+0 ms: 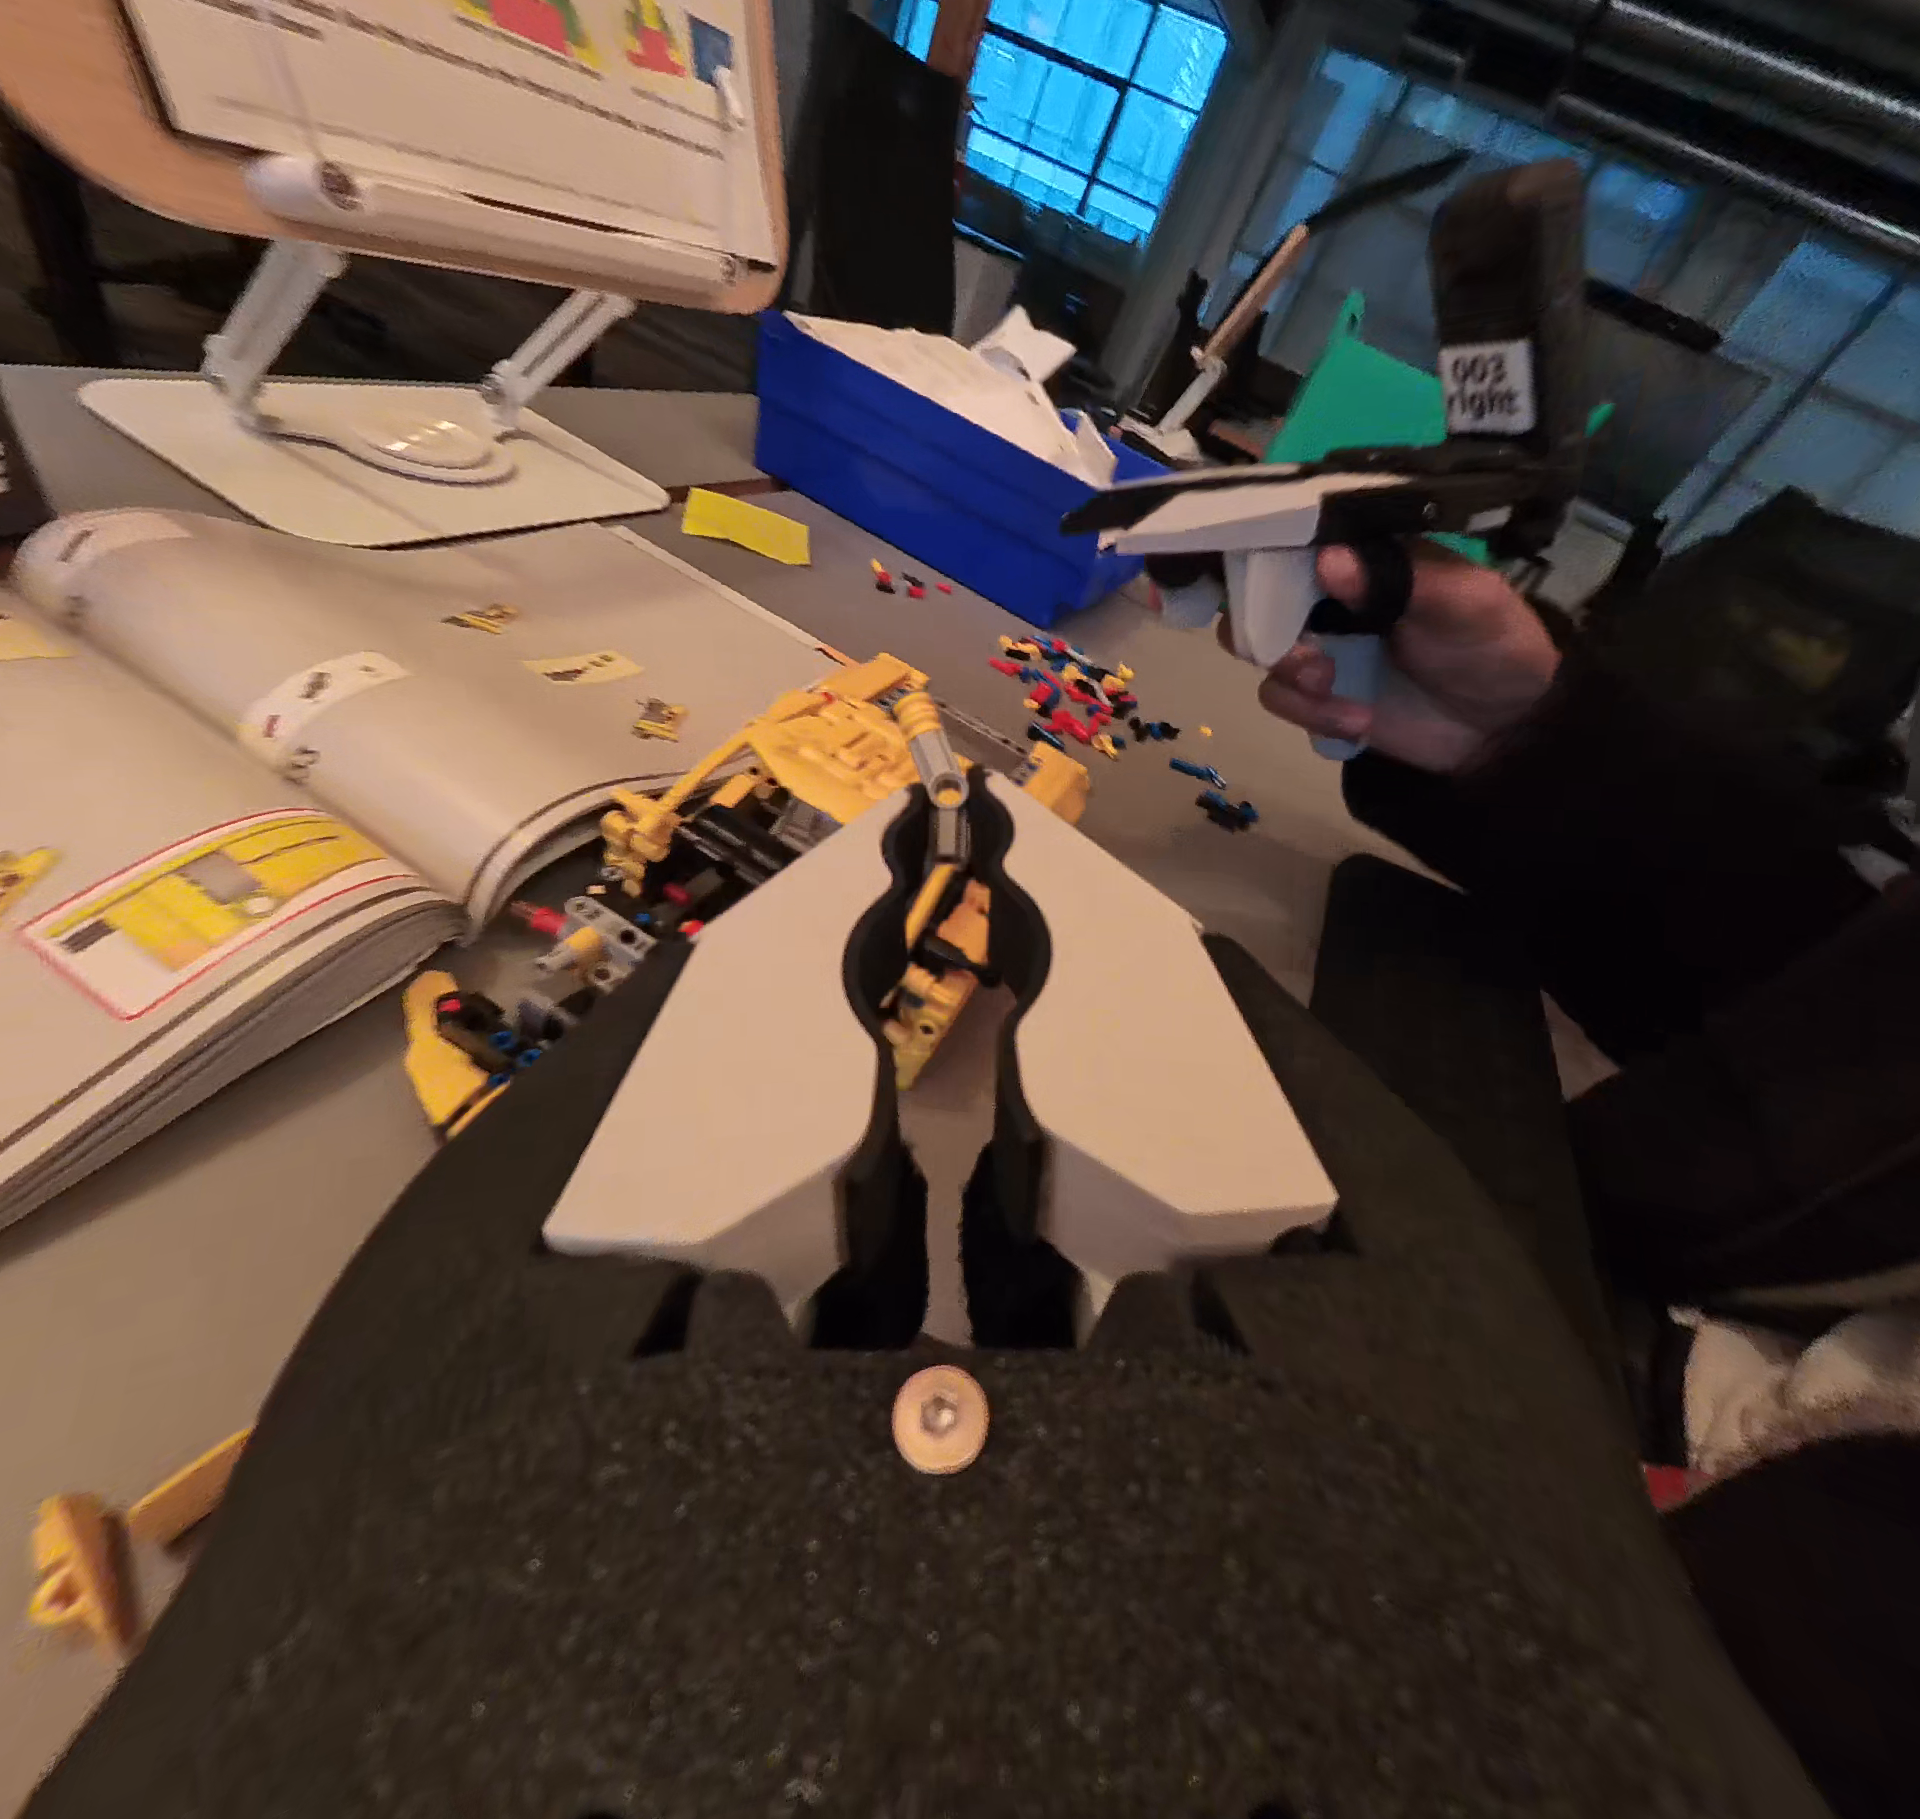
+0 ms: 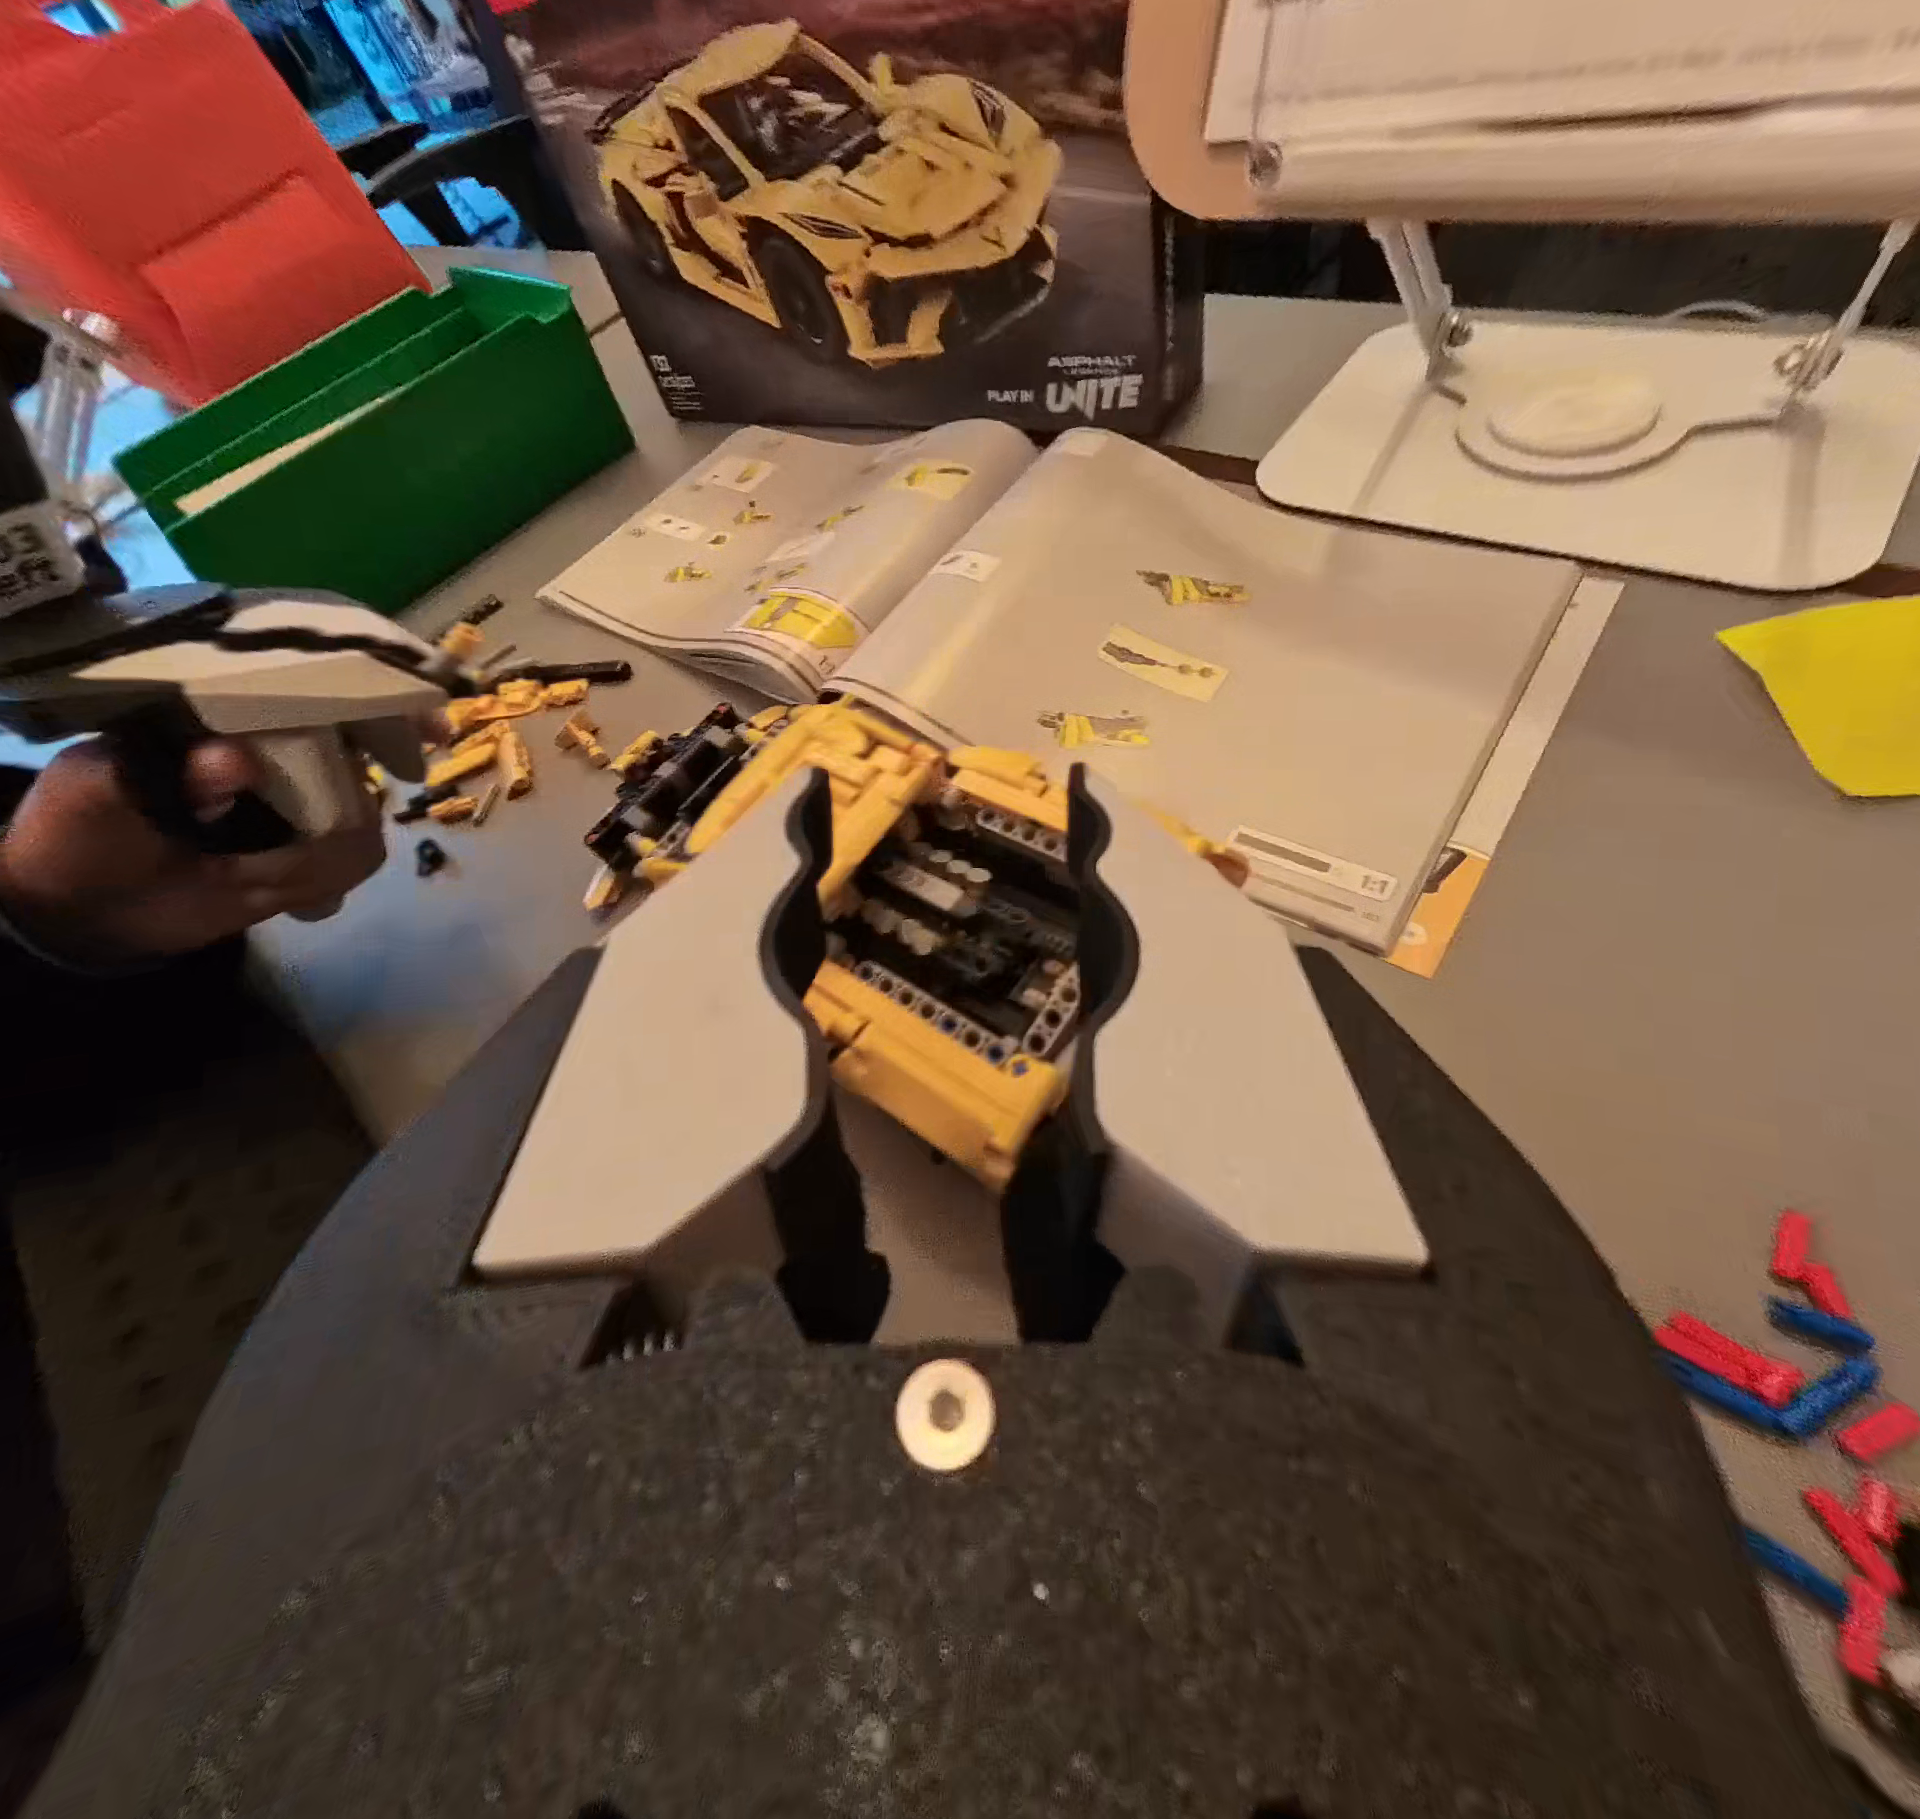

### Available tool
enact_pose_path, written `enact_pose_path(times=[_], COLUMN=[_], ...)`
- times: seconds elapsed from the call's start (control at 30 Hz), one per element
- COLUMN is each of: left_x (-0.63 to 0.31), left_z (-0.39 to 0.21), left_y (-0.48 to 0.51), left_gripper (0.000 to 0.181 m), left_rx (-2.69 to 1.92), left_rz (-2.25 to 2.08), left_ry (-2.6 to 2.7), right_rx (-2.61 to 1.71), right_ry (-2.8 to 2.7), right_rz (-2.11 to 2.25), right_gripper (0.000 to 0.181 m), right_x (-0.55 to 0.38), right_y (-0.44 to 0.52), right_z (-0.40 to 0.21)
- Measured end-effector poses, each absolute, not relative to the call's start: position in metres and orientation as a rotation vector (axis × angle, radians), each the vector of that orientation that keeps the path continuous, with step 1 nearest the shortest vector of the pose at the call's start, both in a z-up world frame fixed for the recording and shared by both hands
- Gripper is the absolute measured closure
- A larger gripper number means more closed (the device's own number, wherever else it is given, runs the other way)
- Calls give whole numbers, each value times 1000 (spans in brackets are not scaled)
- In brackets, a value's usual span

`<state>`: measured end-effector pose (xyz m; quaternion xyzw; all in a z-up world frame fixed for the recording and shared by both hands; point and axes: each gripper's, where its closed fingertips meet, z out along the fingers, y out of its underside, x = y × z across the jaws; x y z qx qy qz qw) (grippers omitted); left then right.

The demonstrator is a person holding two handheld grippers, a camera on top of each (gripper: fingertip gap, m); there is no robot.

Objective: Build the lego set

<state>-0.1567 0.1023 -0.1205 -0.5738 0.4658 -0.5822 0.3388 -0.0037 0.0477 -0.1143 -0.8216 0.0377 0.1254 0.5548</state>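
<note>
Grey table [image 2: 1662,990], yellow lego car [image 2: 935,1021] between open right tongs [image 2: 948,813]

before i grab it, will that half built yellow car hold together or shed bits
The half built yellow car probably lifts as one piece: its beams look pinned together. Thin yellow arms sticking out at one end may pop off if squeezed. No wheels show, so it likely slides rather than rolls.

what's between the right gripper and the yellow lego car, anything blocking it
Nothing visible. In the right wrist view the right gripper is open with the half-built yellow car directly between and below its fingers. The instruction booklet lies just behind the car and the loose yellow pieces sit off to the left, neither in the path.
</note>
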Motion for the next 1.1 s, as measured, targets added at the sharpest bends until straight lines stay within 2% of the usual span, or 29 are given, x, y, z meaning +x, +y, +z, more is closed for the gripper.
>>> enact_pose_path(times=[0.2,0.4,0.8,0.9,1.1], left_x=[-159,-154,-147,-144,-136], left_z=[-142,-163,-162,-161,-147], left_y=[126,129,125,118,100], left_gripper=[175,175,175,175,175], left_rx=[-1620,-1668,-1646,-1595,-1277], left_rz=[-1393,-1346,-1407,-1373,-1029], left_ry=[1211,1269,1264,1311,1437], right_rx=[-1821,-1857,-1863,-1859,-1831], right_ry=[183,75,99,64,-122], right_rz=[481,303,417,471,864], right_gripper=[145,156,163,162,141], right_x=[-4,-2,-9,-19,-86], right_y=[63,64,62,62,54], right_z=[-142,-147,-150,-148,-139])
